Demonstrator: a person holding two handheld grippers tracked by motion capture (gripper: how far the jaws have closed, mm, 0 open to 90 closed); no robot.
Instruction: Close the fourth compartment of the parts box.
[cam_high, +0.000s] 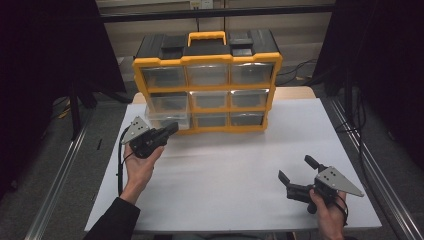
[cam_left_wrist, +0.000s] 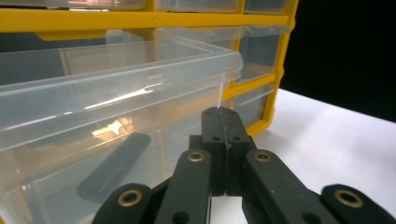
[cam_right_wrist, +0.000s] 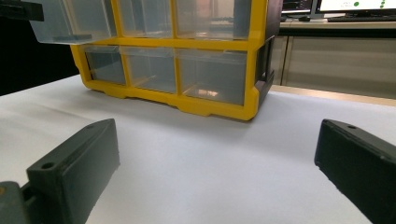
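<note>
The left gripper (cam_left_wrist: 223, 122) had its jaws pinched on the front lip of the clear drawer (cam_left_wrist: 116, 88), pulled partway out of the yellow cabinet's (cam_high: 206, 60) lower-left corner. The thin lip could slip free, or a hard tug could drag out the drawer, spilling the dark bar (cam_left_wrist: 114, 167). The right gripper (cam_high: 296, 174) sat wide-jawed on the tabletop (cam_high: 225, 165), well clear of the cabinet.

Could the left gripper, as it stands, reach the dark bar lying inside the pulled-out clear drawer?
Probably not directly: the left gripper is shut on the drawer front wall, which stands between it and the dark bar.
</note>
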